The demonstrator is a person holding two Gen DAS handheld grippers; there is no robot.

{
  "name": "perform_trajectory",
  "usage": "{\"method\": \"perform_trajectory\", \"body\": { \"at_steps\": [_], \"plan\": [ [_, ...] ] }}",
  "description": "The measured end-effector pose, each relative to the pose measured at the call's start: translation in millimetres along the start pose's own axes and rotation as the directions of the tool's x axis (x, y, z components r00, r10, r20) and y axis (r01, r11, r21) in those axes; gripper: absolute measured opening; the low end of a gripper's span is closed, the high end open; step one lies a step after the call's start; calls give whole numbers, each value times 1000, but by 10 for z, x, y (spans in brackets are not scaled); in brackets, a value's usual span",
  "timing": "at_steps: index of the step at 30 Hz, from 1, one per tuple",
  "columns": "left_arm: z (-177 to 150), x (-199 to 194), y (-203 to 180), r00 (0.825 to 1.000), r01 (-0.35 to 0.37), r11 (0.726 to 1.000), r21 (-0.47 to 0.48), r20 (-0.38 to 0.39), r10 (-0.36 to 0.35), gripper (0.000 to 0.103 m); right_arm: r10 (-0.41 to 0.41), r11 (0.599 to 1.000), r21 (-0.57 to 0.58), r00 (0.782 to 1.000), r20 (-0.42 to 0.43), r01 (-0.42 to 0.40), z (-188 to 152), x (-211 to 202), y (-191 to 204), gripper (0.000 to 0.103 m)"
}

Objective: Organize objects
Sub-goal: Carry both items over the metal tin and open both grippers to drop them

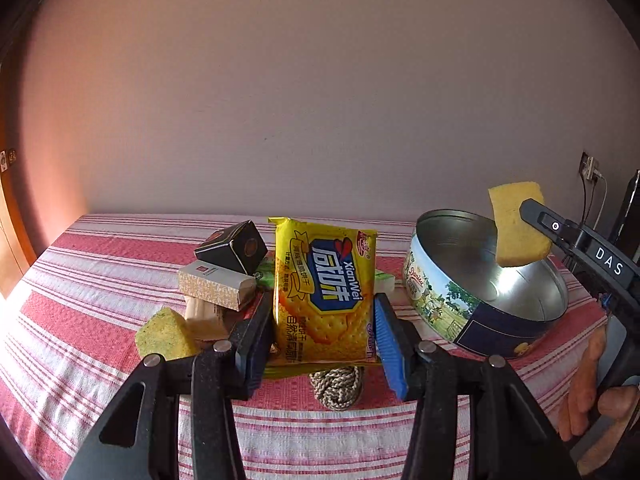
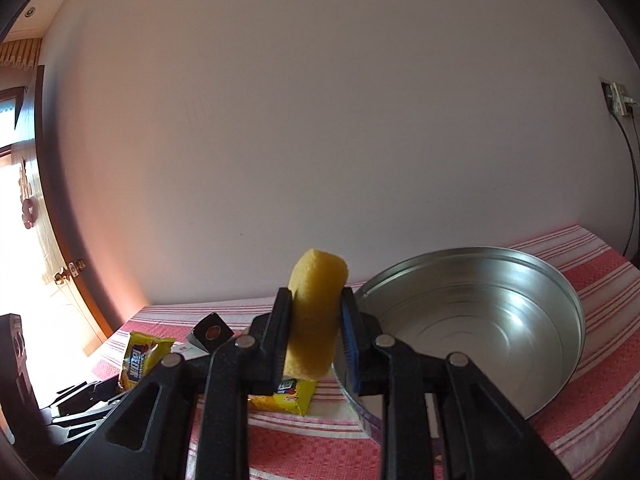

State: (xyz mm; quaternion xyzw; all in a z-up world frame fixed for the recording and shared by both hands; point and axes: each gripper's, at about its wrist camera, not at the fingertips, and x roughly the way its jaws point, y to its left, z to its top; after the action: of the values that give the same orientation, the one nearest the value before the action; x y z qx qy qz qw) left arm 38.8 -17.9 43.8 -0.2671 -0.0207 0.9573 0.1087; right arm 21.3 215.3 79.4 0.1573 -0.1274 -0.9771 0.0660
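Nearest the left wrist camera, the left hand-held gripper [image 1: 325, 334] has its jaws partly apart and pressed on the sides of an upright yellow cracker packet [image 1: 325, 288], which is lifted off the striped cloth [image 1: 100, 280] covering the surface. Just below the packet a coil of rope [image 1: 338, 386] lies on the cloth. Left of the gripper sits a green-flecked sponge [image 1: 164, 336], touching a pile of small boxes: a pale wrapped bar [image 1: 206, 316], a patterned box [image 1: 214, 286] and a tilted black box [image 1: 232, 246] on top. At the right edge of this view a person's fingers [image 1: 588, 392] wrap the handle of the other tool.

In the right wrist view, the right hand-held gripper [image 2: 314, 344] is squeezed tight on a yellow sponge [image 2: 314, 320], held upright and clear of the cloth. A second yellow packet [image 2: 290, 396] lies on the cloth beneath it. From the left view the sponge hangs over the near rim of the open round tin [image 1: 460, 296], above its bare metal inside [image 2: 480, 328]. The tin stands on the cloth to the right of the pile. Beyond everything is a plain wall [image 1: 320, 100], with a socket [image 2: 618, 98] and cable at the right.
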Motion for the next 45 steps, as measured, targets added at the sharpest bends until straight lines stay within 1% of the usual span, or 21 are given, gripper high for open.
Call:
{"method": "perform_trajectory", "body": {
  "at_steps": [3,6,11,15,16,18,21,25,30,36,38,39,40,41,42,43,44,45],
  "plan": [
    [65,85,-239,1000,15,999,40,7,-15,50,-74,997,-20,997,13,75,17,-19,-162,24],
    [104,172,-468,1000,26,997,76,9,-27,50,-130,991,-11,992,9,130,50,-10,-386,24],
    [184,352,-834,998,58,992,108,7,-59,50,-218,976,5,976,-15,218,70,113,-660,24],
    [217,459,-1082,997,68,988,142,15,-71,50,-281,960,-27,959,-34,280,57,188,-805,24],
    [227,500,-1152,997,67,986,153,17,-70,50,-289,957,-30,956,-42,288,77,132,-957,24],
    [233,575,-1266,998,61,983,173,17,-65,50,-303,953,-34,951,-59,301,63,172,-1034,24],
    [235,712,-1388,997,71,980,187,1,-73,50,-318,948,-44,945,-78,315,64,205,-1124,24],
    [222,912,-1504,997,73,977,200,-25,-70,50,-320,948,-42,942,-103,317,42,267,-1196,24],
    [189,1068,-1611,997,65,977,204,-57,-54,50,-303,953,-39,943,-142,300,-12,369,-1243,24],
    [117,1260,-1598,995,43,978,204,-100,-23,50,-319,948,-56,935,-158,314,-52,424,-1174,24],
    [99,1303,-1586,993,42,978,204,-114,-19,51,-327,945,-45,932,-159,324,-58,430,-1189,28],
    [94,1311,-1585,993,39,977,207,-117,-15,51,-338,941,-39,929,-152,336,-57,426,-1197,28],
    [92,1307,-1592,993,32,977,213,-114,-8,56,-346,938,-34,927,-146,345,-48,409,-1185,35],
    [95,1288,-1600,994,21,976,219,-106,2,70,-352,936,-26,926,-136,351,-39,400,-1204,50],
    [103,1261,-1601,996,6,975,222,-92,14,80,-357,933,-14,926,-119,358,-36,393,-1251,57],
    [113,1211,-1604,998,-15,975,223,-64,30,93,-363,931,-4,927,-97,365,-25,355,-1251,68],
    [122,1157,-1601,999,-35,974,224,-29,42,96,-369,929,3,927,-75,370,-11,313,-1238,74],
    [127,1112,-1597,999,-49,973,227,-3,51,96,-375,927,5,925,-56,376,-2,282,-1228,76]
  ]
}}
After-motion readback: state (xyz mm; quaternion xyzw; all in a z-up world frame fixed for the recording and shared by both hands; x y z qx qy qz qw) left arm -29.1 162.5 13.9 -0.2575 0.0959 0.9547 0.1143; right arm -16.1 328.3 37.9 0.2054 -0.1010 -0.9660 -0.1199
